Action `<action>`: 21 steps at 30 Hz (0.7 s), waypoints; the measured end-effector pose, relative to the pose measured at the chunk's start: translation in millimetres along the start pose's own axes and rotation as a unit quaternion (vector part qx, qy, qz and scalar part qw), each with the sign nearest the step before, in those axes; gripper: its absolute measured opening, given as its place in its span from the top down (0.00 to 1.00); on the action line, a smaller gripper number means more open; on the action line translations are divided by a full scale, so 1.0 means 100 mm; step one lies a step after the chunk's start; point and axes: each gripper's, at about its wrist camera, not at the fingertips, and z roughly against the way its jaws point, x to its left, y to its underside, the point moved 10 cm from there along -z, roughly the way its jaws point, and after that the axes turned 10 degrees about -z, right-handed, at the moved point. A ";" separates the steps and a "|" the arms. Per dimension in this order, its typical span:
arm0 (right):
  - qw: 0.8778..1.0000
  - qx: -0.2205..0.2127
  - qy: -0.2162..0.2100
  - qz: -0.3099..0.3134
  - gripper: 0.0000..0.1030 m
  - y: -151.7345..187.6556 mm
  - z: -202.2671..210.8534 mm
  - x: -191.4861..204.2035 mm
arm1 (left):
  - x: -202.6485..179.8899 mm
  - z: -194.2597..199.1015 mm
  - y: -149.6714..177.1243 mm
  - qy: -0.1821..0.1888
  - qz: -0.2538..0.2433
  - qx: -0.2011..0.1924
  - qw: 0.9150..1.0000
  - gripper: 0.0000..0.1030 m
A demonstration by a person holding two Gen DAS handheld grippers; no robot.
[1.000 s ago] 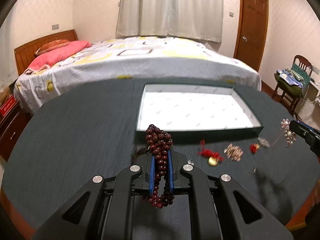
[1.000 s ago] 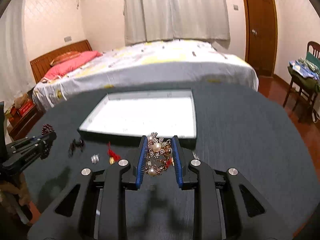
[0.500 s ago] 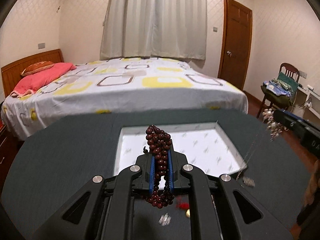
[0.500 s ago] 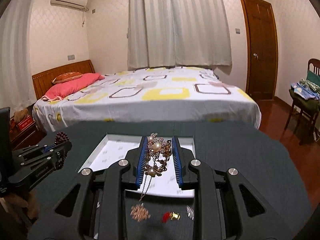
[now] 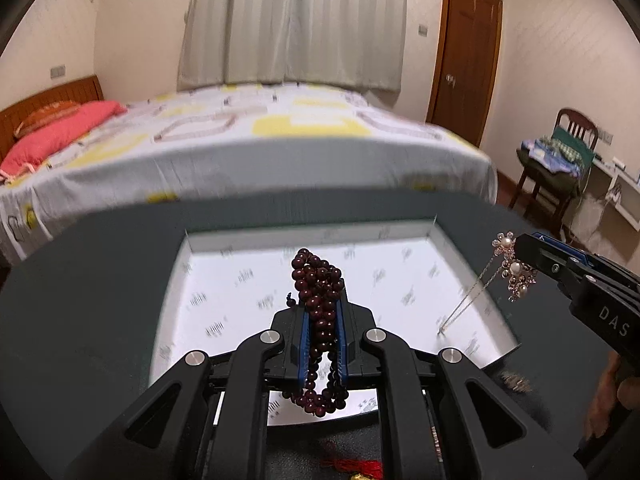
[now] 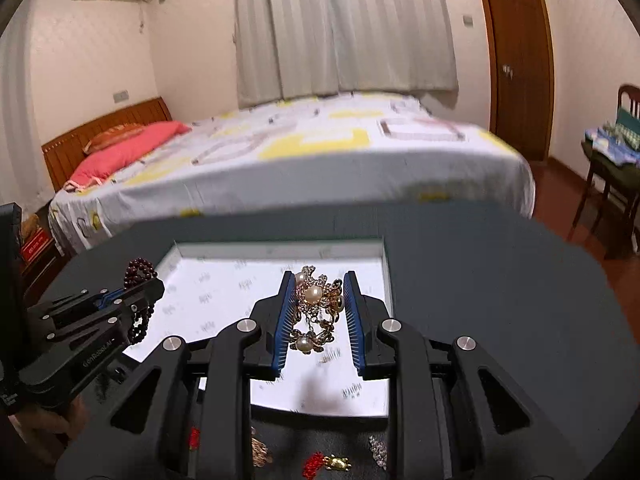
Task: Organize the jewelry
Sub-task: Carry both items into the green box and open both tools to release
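Note:
My left gripper (image 5: 322, 324) is shut on a dark red bead bracelet (image 5: 320, 280), held above the near part of a white-lined tray (image 5: 240, 280). My right gripper (image 6: 318, 312) is shut on a gold and pearl necklace (image 6: 316, 300), over the tray's right side (image 6: 372, 280). In the left wrist view the necklace (image 5: 514, 268) hangs from the right gripper with its thin chain (image 5: 464, 304) trailing down to the tray floor. In the right wrist view the left gripper (image 6: 132, 300) shows at the left with the beads (image 6: 138, 270).
The tray sits on a dark round table (image 5: 100, 300). Loose pieces lie on the table near its front edge: a red tassel charm (image 6: 326, 462), a gold piece (image 6: 260, 454), a silver piece (image 6: 378, 450). A bed (image 5: 240, 140) stands behind the table, a chair (image 5: 560, 168) at the right.
Both grippers have risen from the table and moved forward over the tray, each carrying its piece. The necklace's chain now hangs into the tray.

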 end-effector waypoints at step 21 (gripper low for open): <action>0.992 0.115 0.031 -0.031 0.78 0.68 -0.65 -0.30 | 0.02 -0.59 0.57 0.027 0.032 0.113 0.993 0.84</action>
